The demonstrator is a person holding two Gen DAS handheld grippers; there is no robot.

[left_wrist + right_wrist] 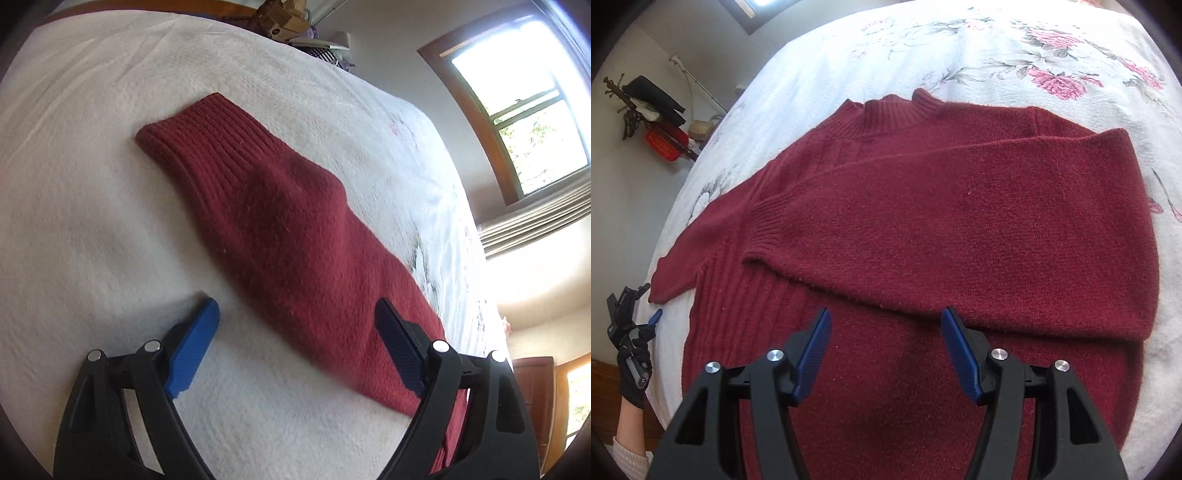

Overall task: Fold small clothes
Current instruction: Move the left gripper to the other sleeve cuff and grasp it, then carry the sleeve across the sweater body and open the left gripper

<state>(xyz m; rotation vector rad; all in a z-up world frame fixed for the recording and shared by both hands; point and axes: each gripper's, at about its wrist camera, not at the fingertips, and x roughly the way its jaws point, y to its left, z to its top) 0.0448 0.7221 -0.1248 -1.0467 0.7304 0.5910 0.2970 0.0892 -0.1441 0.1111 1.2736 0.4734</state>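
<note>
Directly beneath the released right claw (886, 350), the red sweater (923, 229) lies flat on the bed (997, 48), one sleeve folded across. Soft, limp knit, likely best pinched at the outstretched sleeve's cuff (177, 125); the left claw (295, 347), also released, hovers over that sleeve near the bed's edge.

Red sweater (923, 221): bottom part hidden behind right gripper (886, 325), cut off by picture's lower edge. In left wrist view only one sleeve (280, 229) shows; rest runs behind gripper arm at lower right. Left gripper (652, 319) tiny at right view's edge; jaws too small to tell. Shelf things (284, 22) blurry.
</note>
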